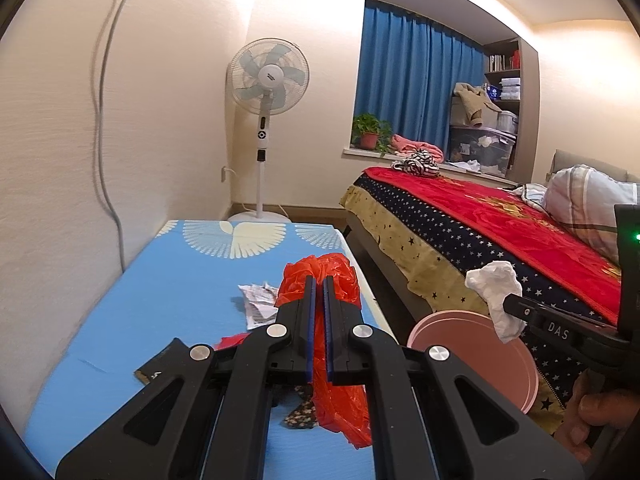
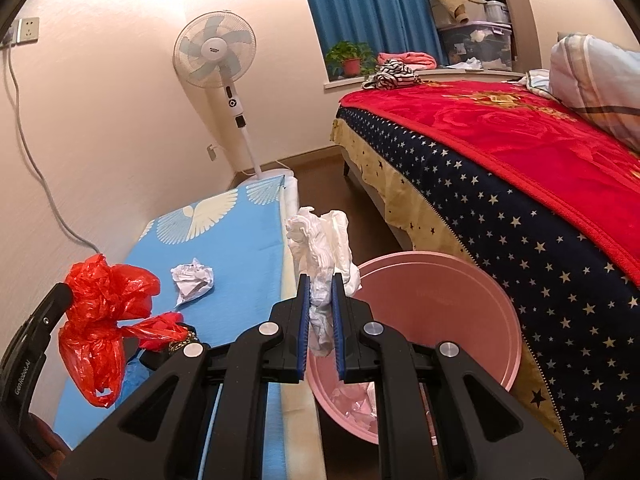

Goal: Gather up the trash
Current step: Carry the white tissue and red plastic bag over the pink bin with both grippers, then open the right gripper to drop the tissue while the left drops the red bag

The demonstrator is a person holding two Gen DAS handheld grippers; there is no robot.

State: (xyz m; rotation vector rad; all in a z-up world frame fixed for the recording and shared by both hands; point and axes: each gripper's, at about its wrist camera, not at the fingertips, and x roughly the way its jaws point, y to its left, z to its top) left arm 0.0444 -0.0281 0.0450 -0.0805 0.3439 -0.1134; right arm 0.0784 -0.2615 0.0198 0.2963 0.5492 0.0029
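My left gripper (image 1: 318,282) is shut on a crumpled red plastic bag (image 1: 336,380), which hangs above the blue tabletop (image 1: 168,300); the same red bag (image 2: 100,312) shows at the left of the right wrist view. My right gripper (image 2: 321,280) is shut on a wad of white tissue (image 2: 320,248) held over the near rim of the pink bin (image 2: 440,312). In the left wrist view that tissue (image 1: 496,292) hangs above the pink bin (image 1: 480,344). A crumpled white paper (image 2: 192,280) lies on the blue table, also seen as a crumpled paper (image 1: 258,304).
The bin stands on the floor between the table and a bed with a red blanket (image 2: 520,128). White scraps (image 2: 360,404) lie inside the bin. A dark patterned scrap (image 1: 300,416) sits on the table below my left gripper. A standing fan (image 1: 266,80) is in the far corner.
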